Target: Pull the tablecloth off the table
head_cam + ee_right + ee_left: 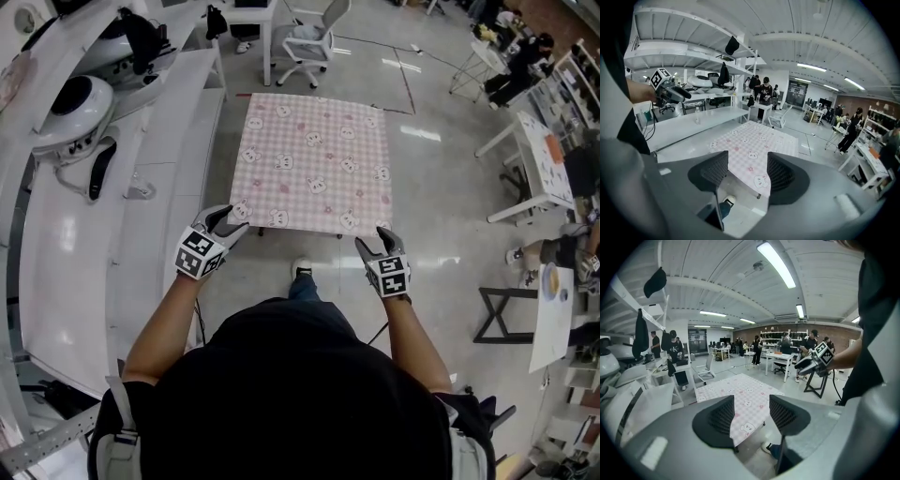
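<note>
Your left gripper (234,221) and right gripper (377,242) both hang half-open and empty, near the front corners of the pink checked, bunny-printed tablecloth (314,164) spread flat over its table (759,195).

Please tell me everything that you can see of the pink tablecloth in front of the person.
The tablecloth looks like thin fabric, checked in pink and white and printed with small white cartoon animal faces and pink dots. It lies flat and smooth and hides the whole top beneath it; only a table leg shows under its near edge. Nothing stands on it. The left gripper and the right gripper hover with open jaws by its two near corners, not gripping it.
</note>
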`<state>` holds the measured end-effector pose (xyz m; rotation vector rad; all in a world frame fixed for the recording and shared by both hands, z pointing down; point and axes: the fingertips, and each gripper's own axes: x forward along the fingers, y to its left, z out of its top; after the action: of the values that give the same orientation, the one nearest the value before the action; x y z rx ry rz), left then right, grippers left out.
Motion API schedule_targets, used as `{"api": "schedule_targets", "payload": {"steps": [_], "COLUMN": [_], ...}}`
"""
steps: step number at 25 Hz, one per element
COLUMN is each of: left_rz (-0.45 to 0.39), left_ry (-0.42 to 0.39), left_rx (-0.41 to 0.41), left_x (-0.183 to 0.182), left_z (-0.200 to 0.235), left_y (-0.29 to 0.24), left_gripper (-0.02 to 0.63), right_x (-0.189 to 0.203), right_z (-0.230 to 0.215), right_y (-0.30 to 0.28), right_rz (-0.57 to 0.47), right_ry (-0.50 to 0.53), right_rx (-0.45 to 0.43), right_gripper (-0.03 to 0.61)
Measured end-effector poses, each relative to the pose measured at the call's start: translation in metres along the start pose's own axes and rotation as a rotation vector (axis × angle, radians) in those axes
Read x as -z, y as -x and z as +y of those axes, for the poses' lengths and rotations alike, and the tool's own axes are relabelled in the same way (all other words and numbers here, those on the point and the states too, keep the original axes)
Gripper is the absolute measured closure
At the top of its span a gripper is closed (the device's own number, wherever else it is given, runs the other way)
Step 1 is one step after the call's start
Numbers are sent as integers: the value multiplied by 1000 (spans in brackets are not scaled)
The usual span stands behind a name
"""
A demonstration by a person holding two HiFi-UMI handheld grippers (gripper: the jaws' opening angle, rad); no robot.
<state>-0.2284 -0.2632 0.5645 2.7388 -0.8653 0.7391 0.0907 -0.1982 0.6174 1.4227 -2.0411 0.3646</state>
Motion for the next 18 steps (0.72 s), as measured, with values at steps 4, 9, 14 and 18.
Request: {"api": "schedule_targets", "payload": {"steps": [4, 9, 14, 18], "left_rz": [47, 134, 224, 271], "left_ry": [-2, -40, -113, -133], "left_rx": [8, 19, 24, 41], "left_x": [7, 30, 60, 75], "left_z": [7, 14, 17, 13], "left_y": [-25, -57, -91, -113], "left_gripper": [382, 379, 376, 371], "right_x": [13, 34, 63, 88], "right_z": [-11, -20, -24, -24], "right_y": [-25, -56, -81, -94], "right_rz": [52, 125, 211, 273], "right_ry": [28, 57, 83, 103], "right_rx": [-8, -22, -45, -70], "right_gripper": [284, 279, 275, 267]}}
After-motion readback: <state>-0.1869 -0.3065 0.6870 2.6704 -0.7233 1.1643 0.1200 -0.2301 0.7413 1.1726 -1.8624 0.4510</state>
